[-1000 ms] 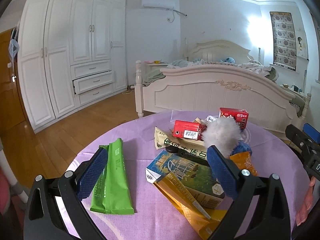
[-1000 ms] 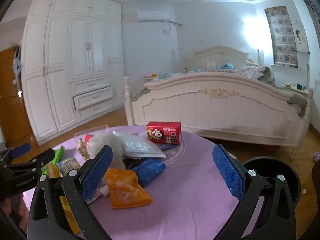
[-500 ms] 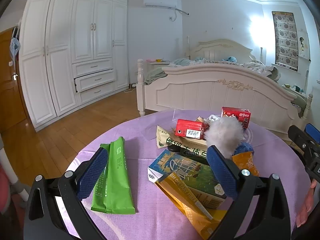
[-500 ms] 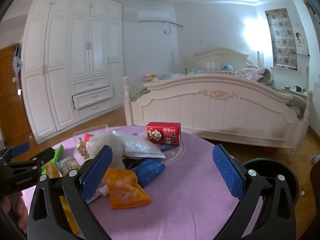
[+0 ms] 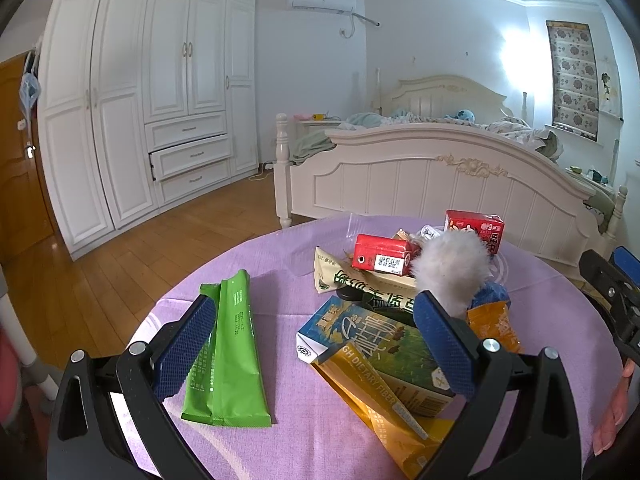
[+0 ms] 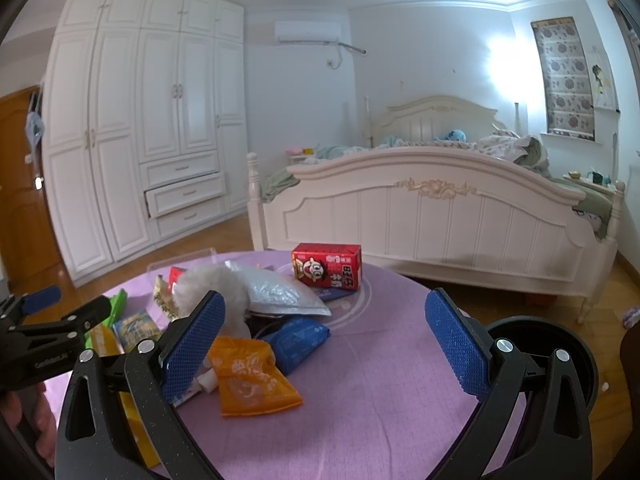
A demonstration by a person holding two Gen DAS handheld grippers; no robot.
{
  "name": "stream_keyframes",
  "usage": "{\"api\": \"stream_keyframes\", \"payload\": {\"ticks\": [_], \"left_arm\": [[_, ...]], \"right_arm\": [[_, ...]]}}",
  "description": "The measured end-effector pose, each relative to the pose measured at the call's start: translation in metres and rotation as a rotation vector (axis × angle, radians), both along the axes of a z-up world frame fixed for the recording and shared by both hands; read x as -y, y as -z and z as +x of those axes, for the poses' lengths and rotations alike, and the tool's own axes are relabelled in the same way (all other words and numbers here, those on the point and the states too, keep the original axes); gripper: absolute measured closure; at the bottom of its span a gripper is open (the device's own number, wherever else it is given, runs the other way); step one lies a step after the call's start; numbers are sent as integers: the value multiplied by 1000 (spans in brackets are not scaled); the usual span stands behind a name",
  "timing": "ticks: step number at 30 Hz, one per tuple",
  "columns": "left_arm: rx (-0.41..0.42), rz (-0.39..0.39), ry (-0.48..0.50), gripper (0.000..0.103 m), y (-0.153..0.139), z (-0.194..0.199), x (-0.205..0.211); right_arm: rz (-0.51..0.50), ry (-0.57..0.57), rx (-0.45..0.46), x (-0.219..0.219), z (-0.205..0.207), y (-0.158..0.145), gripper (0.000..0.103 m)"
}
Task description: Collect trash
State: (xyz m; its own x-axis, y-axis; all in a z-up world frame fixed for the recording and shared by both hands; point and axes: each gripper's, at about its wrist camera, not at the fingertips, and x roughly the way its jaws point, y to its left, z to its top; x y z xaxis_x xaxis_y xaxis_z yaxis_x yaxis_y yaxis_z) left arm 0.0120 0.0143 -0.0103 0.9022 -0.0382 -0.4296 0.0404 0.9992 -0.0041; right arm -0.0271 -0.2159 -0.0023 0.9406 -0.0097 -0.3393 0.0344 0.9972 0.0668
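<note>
**Both grippers held wide over the littered table**

Little has shifted in the last second; my left gripper (image 5: 314,338) has only drifted a touch nearer the pile, and the wrappers lie where they lay. Its jaws stand wide apart, holding nothing, with the green packet (image 5: 228,356) just inside the left finger and the milk carton (image 5: 376,344) by the right one; my right gripper (image 6: 324,344) is likewise spread and empty above the purple tablecloth (image 6: 360,412). Trash sits heaped on the table: an orange wrapper (image 6: 250,378), a blue pouch (image 6: 298,340), a silver bag (image 6: 276,296), a red drink box (image 6: 328,266), a white fluffy ball (image 5: 450,268). Beside the table, low to my right, stands a black bin (image 6: 560,344) (its inside is too dark to read).
</note>
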Motion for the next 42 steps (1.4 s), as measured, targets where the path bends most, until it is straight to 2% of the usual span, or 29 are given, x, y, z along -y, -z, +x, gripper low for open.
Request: {"api": "stream_keyframes", "payload": {"ticks": [19, 22, 25, 27, 29, 31, 34, 37, 40, 42], "left_arm": [[-10, -2, -16, 5, 2, 5, 0], [-2, -25, -14, 5, 1, 5, -4], [-14, -54, -16, 5, 0, 4, -22], [-59, -85, -37, 5, 2, 12, -42], [-133, -161, -40, 5, 6, 26, -66], [-183, -201, -35, 5, 12, 36, -79], [-264, -210, -11, 5, 23, 53, -88], [-306, -223, 16, 5, 31, 64, -92], [-331, -220, 30, 5, 34, 73, -93], [-362, -204, 22, 6, 37, 81, -93]], "right_arm": [[14, 0, -8, 0, 0, 0, 4], [18, -3, -20, 0, 1, 0, 4], [48, -104, -77, -2, 10, 3, 4], [62, -184, -132, -6, 20, 2, 4], [42, -260, -161, -17, 31, -2, 4], [14, -318, -187, -30, 44, -5, 4], [17, -382, -266, -44, 65, -4, 4], [-46, -397, -291, -59, 87, 2, 5], [-61, -415, -300, -68, 102, 5, 6], [-60, -415, -327, -68, 111, 8, 11]]}}
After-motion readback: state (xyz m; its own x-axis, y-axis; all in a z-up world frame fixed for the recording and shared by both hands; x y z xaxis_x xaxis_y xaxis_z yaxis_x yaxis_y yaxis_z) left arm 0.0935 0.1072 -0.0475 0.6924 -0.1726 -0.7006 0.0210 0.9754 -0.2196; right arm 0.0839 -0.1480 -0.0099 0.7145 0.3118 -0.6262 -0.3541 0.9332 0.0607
